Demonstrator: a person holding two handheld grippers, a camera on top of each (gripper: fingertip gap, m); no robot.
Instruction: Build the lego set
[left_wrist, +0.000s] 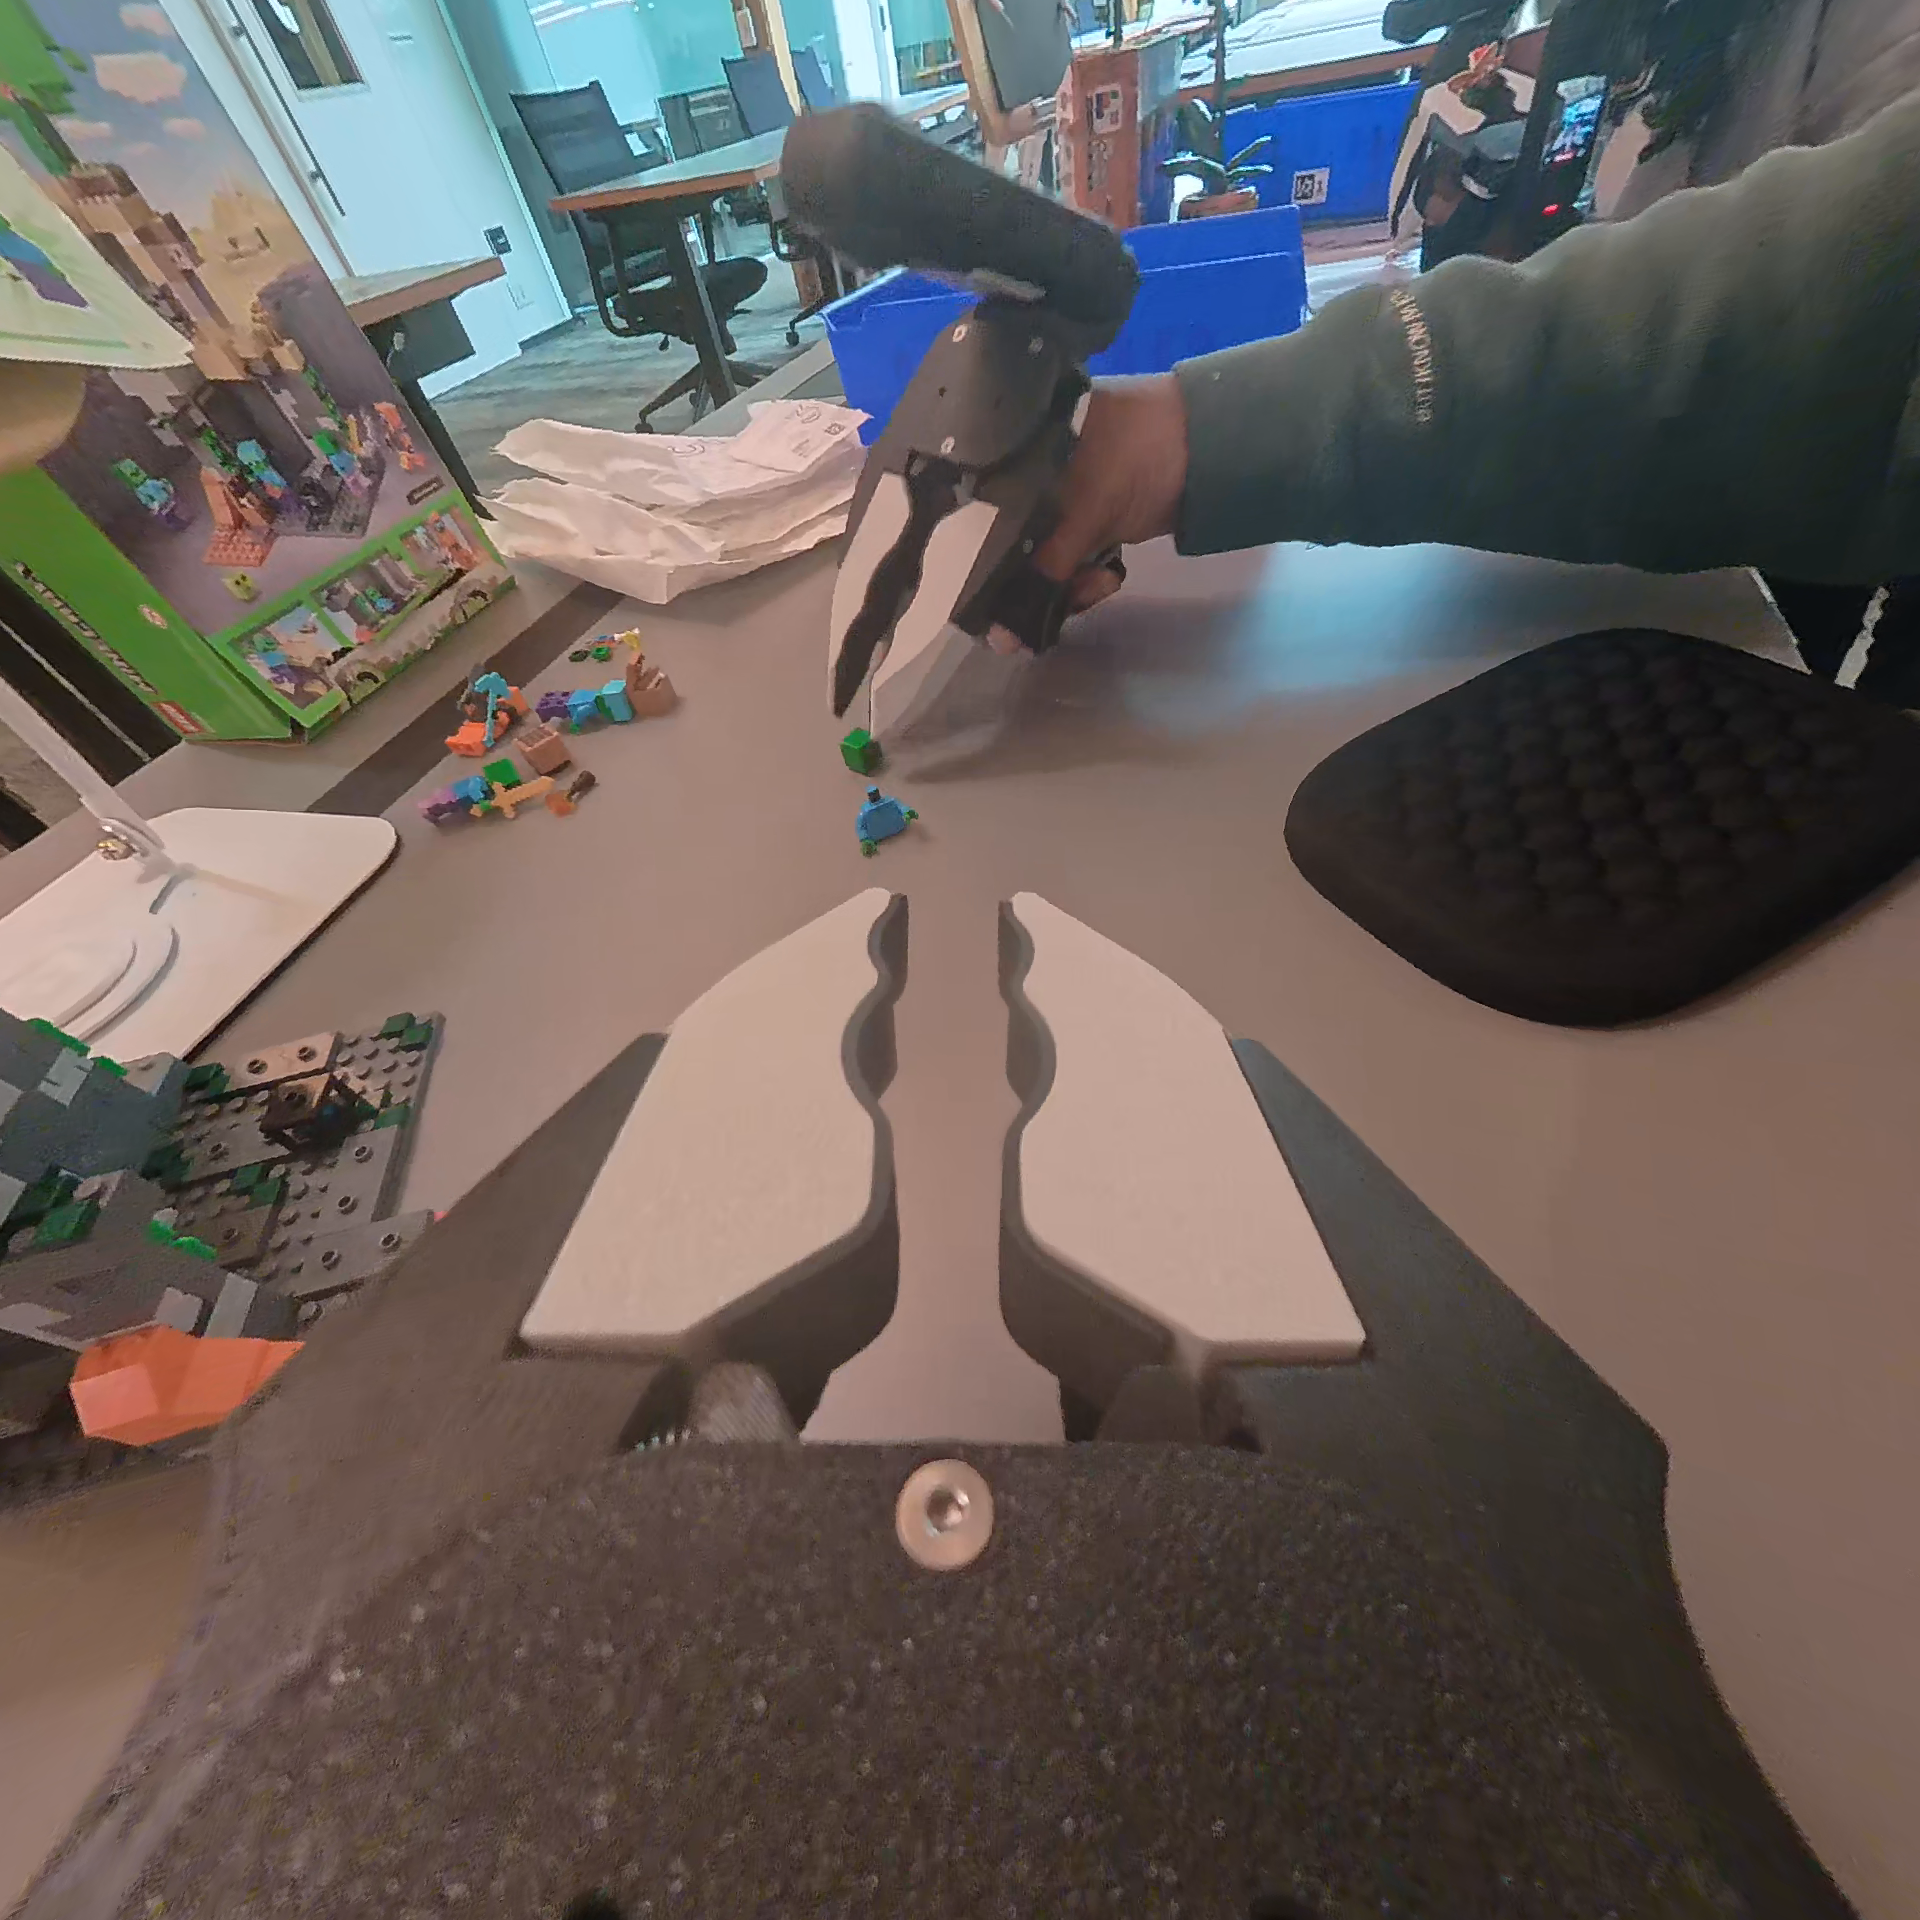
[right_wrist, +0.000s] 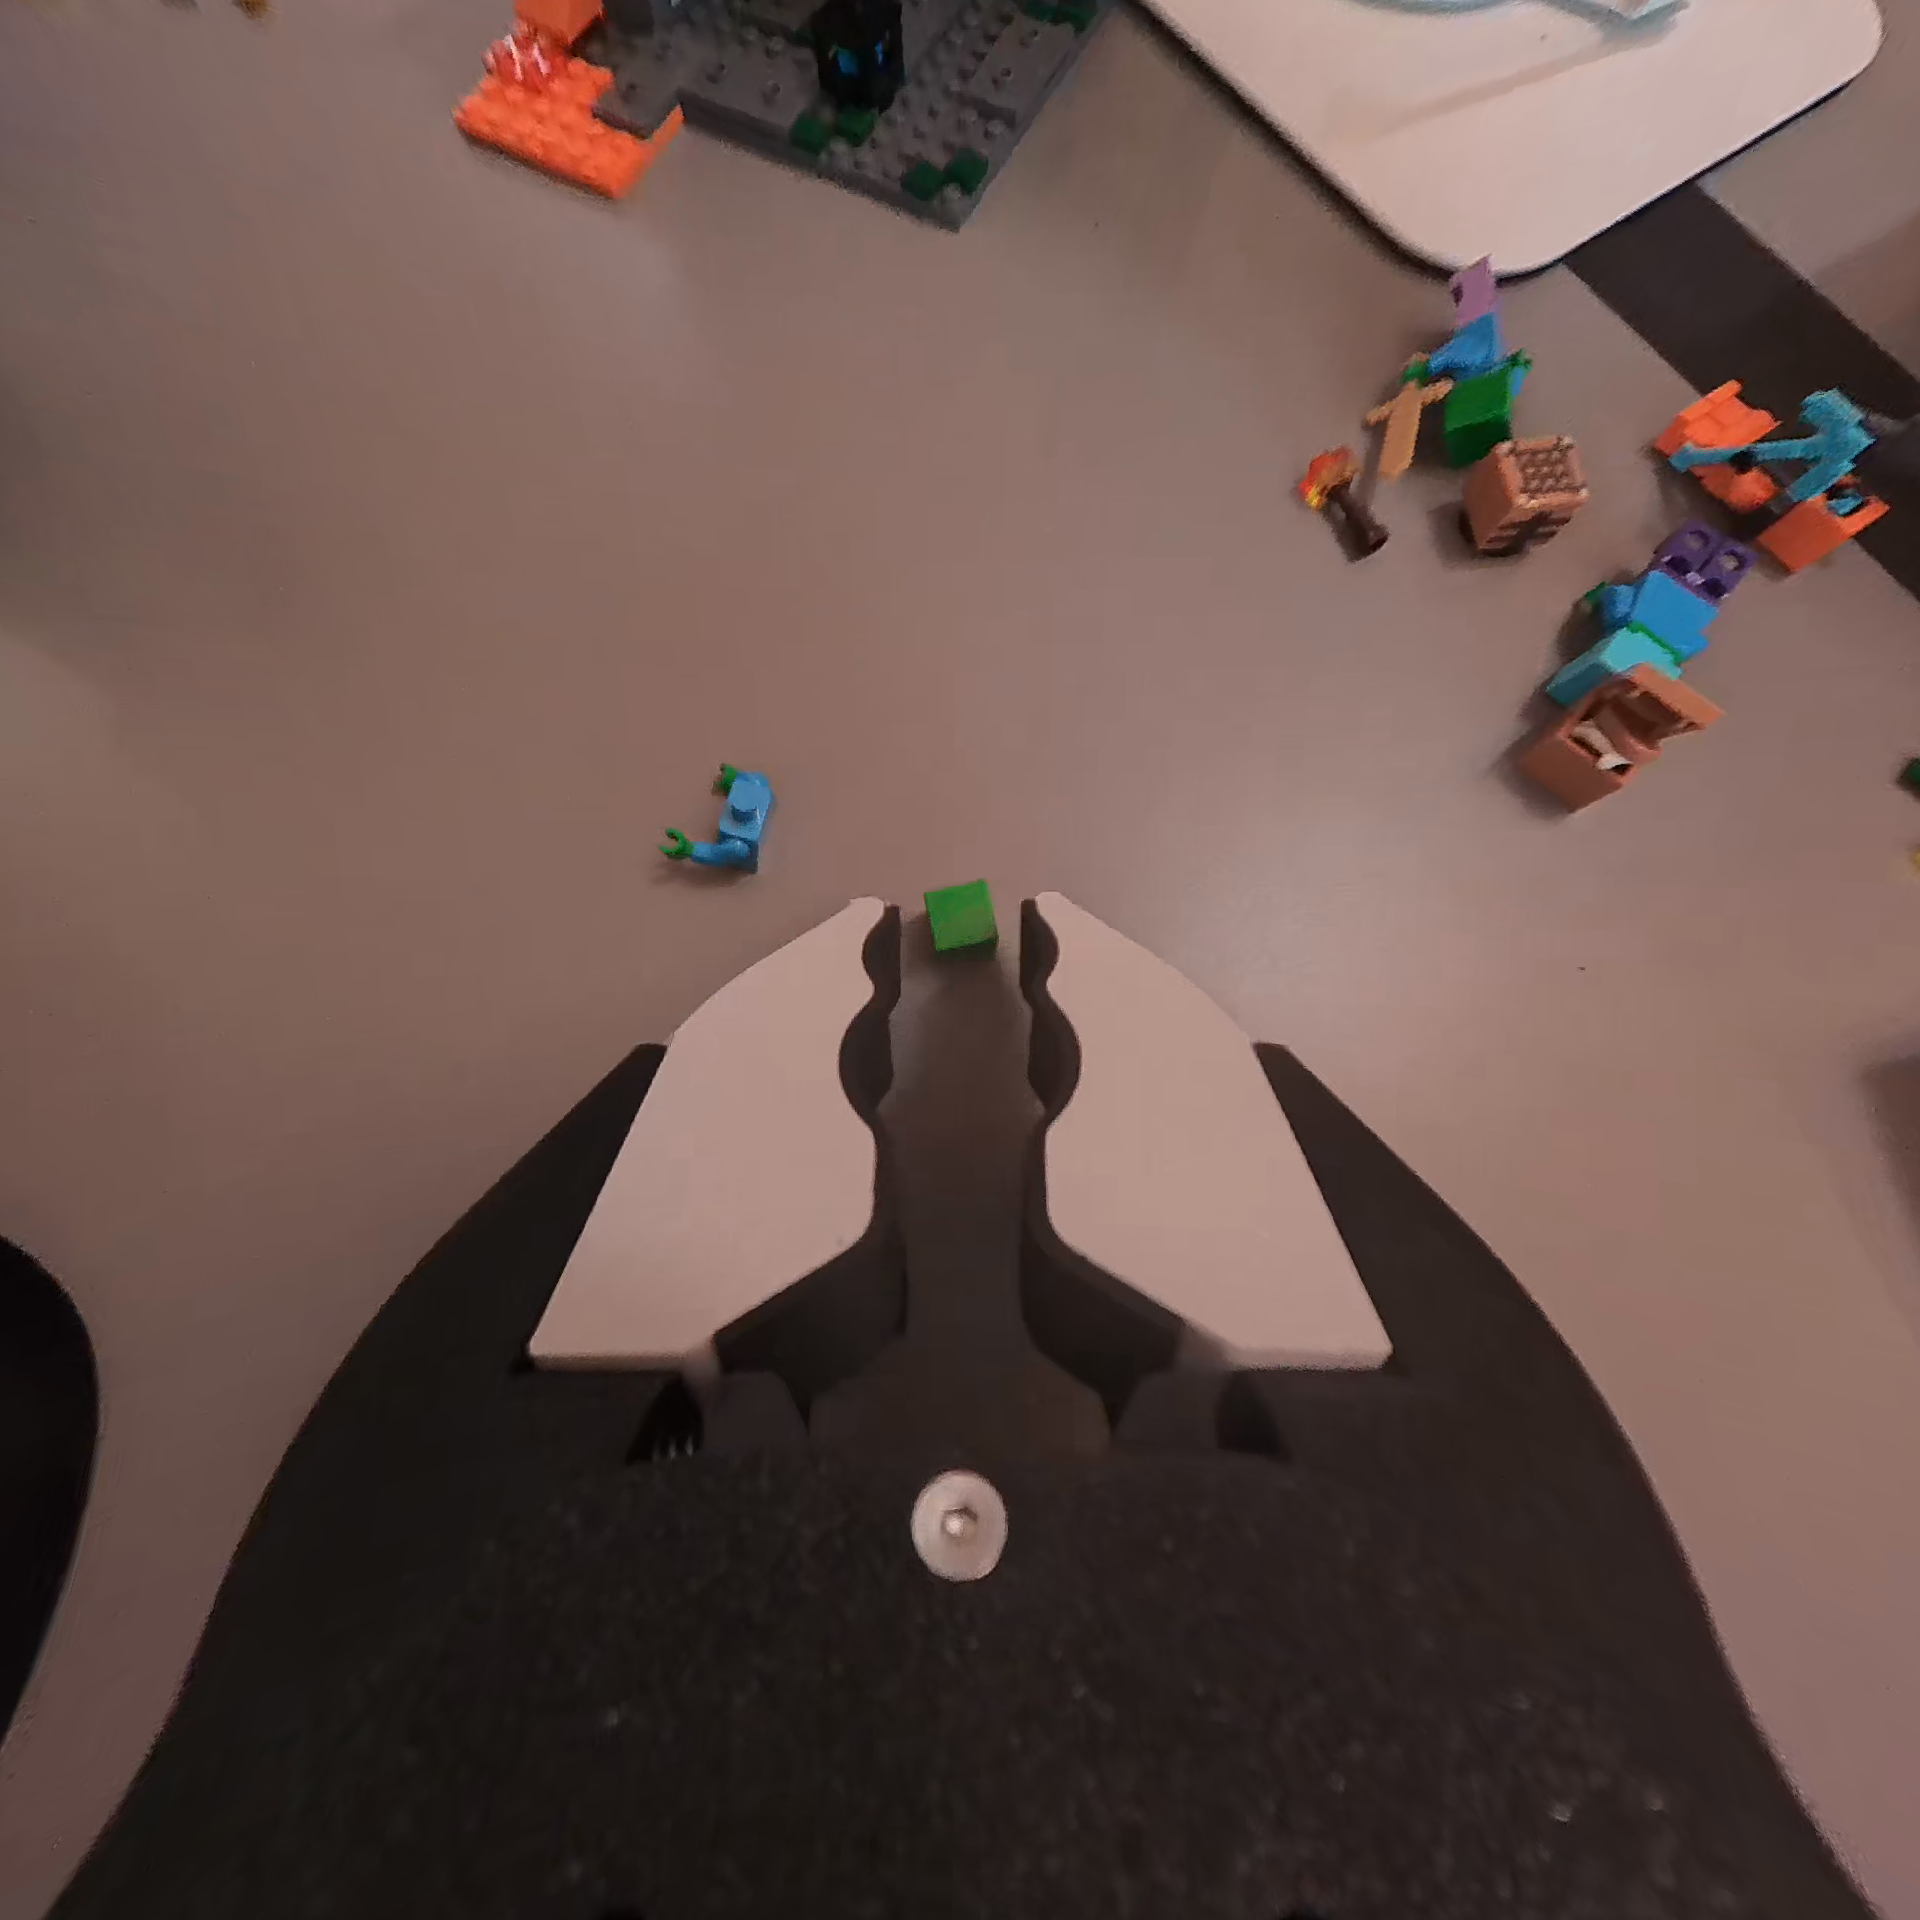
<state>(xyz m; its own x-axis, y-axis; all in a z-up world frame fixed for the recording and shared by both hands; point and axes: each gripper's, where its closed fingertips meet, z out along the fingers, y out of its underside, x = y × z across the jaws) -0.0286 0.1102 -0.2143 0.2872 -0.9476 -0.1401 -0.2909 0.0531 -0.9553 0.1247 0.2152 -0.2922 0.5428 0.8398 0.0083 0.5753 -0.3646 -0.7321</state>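
Note:
My right gripper (right_wrist: 956, 906) is open, tips down at the grey table (right_wrist: 416, 520). A small green cube (right_wrist: 961, 916) lies on the table between its fingertips, with a gap on each side, so neither pad presses it. In the left wrist view this gripper (left_wrist: 860, 709) hovers just over the cube (left_wrist: 862, 750), held by a hand in a grey-green sleeve. A blue minifigure torso with green hands (right_wrist: 736, 821) lies just left of it, and shows in the left wrist view (left_wrist: 878, 818) too. My left gripper (left_wrist: 951, 909) is open and empty, a short way from the torso.
Loose small brick pieces (left_wrist: 540, 738) lie to the left, with a toy box (left_wrist: 239, 468), white paper bags (left_wrist: 675, 488) and a blue bin (left_wrist: 1195, 301) behind. A grey-and-orange brick build (left_wrist: 187, 1174), a white stand base (left_wrist: 177, 904) and a black textured pad (left_wrist: 1600, 831) flank me. My hands' fingertips stand some 20 centimetres from each other.

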